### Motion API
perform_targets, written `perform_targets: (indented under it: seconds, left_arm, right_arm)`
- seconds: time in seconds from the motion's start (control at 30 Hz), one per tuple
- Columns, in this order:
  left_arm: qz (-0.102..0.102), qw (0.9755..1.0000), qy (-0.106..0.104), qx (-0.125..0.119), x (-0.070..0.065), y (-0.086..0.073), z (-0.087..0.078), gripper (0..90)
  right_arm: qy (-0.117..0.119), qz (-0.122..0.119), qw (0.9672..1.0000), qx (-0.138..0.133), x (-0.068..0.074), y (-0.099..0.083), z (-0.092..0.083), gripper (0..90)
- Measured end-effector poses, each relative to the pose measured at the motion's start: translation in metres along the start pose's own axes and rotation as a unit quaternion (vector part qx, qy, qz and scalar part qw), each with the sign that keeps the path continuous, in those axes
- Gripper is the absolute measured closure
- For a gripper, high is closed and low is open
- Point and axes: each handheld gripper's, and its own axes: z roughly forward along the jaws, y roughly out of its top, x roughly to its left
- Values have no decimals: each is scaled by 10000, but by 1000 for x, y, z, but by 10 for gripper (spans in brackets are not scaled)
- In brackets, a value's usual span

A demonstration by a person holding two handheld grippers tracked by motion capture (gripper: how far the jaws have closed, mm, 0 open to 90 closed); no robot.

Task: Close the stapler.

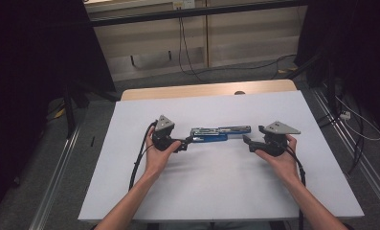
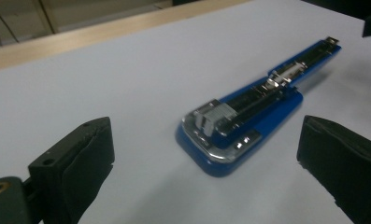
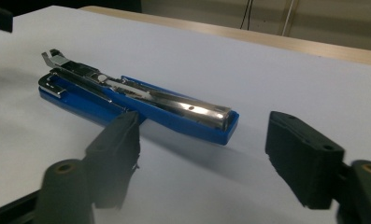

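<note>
Your blue stapler (image 1: 219,133) lies folded open flat on the white table (image 1: 216,191), between your left gripper (image 1: 189,141) and right gripper (image 1: 245,140). Your left gripper view shows its staple-loaded magazine (image 2: 216,116); your right gripper view shows the chrome arm (image 3: 192,108). No lettering is readable. Both jaw pairs stand wide apart, holding nothing.

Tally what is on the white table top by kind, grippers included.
Blue stapler, lying opened out flat: 1
Hand-held grippers: 2, the left gripper and the right gripper, both with jaws apart at either end of the stapler
Total: 3
</note>
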Motion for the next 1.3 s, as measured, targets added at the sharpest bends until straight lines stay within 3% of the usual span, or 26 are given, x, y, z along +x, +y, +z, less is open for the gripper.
perform_targets:
  seconds: [0.03, 0.13, 0.47, 0.6, 0.7, 0.87, 0.97, 1.1, 1.23, 1.3]
  left_arm:
    - [96, 9999, 55, 101, 0, -1, 0, 42]
    - [58, 9997, 134, 208, 0, -1, 1, 42]
    - [62, 9995, 228, 190, -3, -1, 2, 49]
    - [31, 9996, 211, 190, -3, -1, 2, 49]
    - [216, 9988, 376, 204, -5, -1, 3, 67]
    - [164, 9995, 203, 157, -7, 0, 2, 66]
    - [195, 9993, 256, 180, -8, 1, 1, 77]
    - [110, 9996, 138, 223, -10, 1, 2, 199]
    - [-15, 9996, 2, 265, -12, 1, 5, 390]
    - [87, 9996, 61, 278, -14, 2, 6, 493]
  right_arm:
    - [4, -2, 10000, -20, 0, 0, 0, 281]
    - [5, -10, 10000, -37, 0, 0, 0, 317]
    - [21, 53, 9999, 104, -5, -3, 4, 484]
    - [7, 57, 9999, 156, -7, -4, 3, 569]
    - [33, 20, 9998, 214, -7, -4, 3, 662]
    - [225, 68, 9995, 211, -7, -4, 2, 789]
    - [277, 31, 9993, 263, -6, -4, 2, 900]
    - [370, -82, 9986, 366, -5, -4, 3, 900]
    - [405, -140, 9980, 464, -3, -4, 5, 900]
    - [405, -125, 9979, 485, -3, -5, 6, 900]
